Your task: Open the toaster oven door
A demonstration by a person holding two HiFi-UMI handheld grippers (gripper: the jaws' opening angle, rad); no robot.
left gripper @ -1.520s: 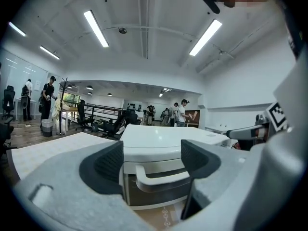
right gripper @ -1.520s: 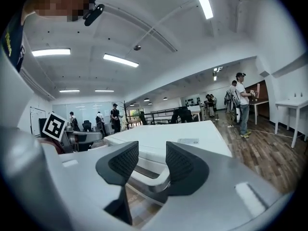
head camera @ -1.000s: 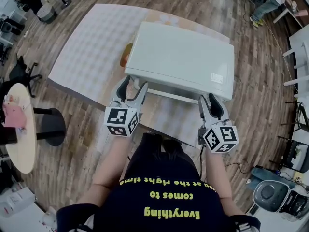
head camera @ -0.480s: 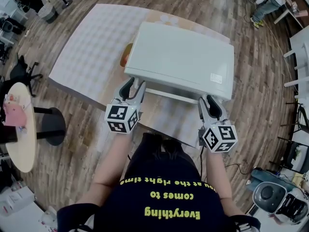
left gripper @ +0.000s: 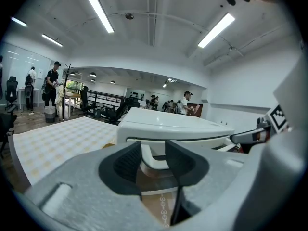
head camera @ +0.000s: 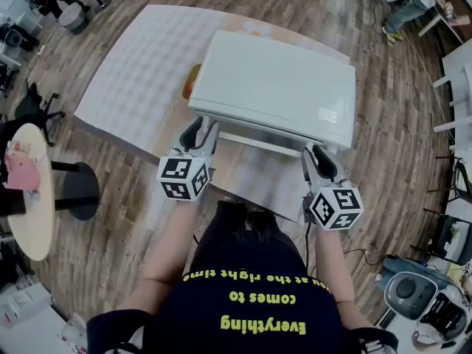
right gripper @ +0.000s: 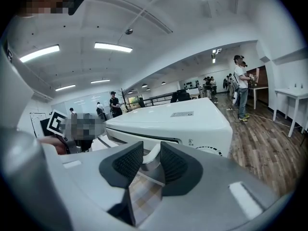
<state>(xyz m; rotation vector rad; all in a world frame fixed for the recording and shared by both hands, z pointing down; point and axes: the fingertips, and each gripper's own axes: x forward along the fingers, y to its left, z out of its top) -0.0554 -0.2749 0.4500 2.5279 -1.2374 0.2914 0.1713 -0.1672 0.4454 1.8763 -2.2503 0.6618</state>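
A white toaster oven (head camera: pixel 276 87) stands on the table with its front toward me. Its long white door handle (head camera: pixel 258 144) runs along the near edge. My left gripper (head camera: pixel 199 127) is at the handle's left end and my right gripper (head camera: pixel 318 155) at its right end. In the left gripper view the handle (left gripper: pixel 150 154) fills the gap between the dark pads of the left gripper (left gripper: pixel 154 160). In the right gripper view the handle (right gripper: pixel 153 154) likewise sits between the pads of the right gripper (right gripper: pixel 151 163). Both pairs of jaws have just been closing onto the handle.
The oven sits on a table with a pale checked cloth (head camera: pixel 140 72). An orange thing (head camera: pixel 193 83) lies against the oven's left side. A round side table (head camera: pixel 33 198) stands on the wooden floor at my left. People stand far off in the room.
The left gripper's jaws have narrowed visibly around the handle's left end, and the right gripper's jaws have narrowed a little. Both grippers stay at the handle.
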